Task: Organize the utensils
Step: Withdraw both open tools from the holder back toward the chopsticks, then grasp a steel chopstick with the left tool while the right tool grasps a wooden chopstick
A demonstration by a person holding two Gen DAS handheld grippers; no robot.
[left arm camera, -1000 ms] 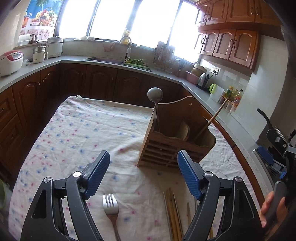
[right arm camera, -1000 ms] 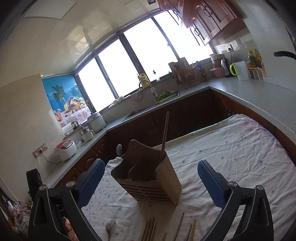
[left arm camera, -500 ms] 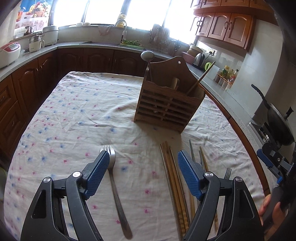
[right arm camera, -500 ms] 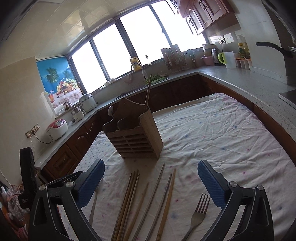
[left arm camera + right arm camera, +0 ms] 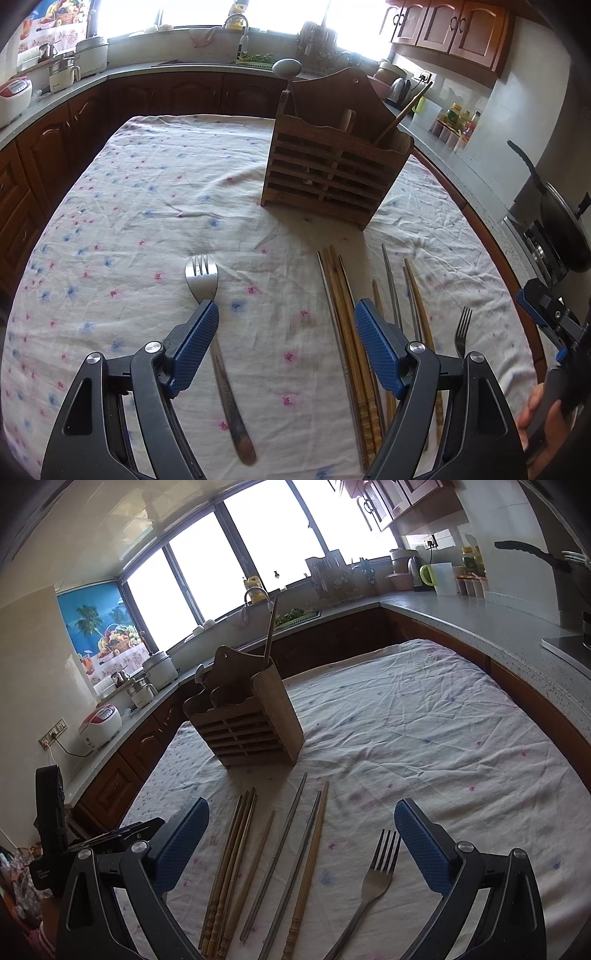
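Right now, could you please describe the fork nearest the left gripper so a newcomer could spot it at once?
Start at the wooden utensil holder standing on the flowered tablecloth. In front of it lies a row of chopsticks; the fork lies alone on their left, partly under the left gripper. Its broad head and long handle distinguish it from the slimmer fork right of the chopsticks.

Shiny metal fork, wooden chopsticks, slatted wood holder, wrinkled cloth.

The wooden utensil holder stands on the floral tablecloth. Nearer than it lie a fork to its left and chopsticks directly below. The left gripper hangs open, seemingly clear of both.
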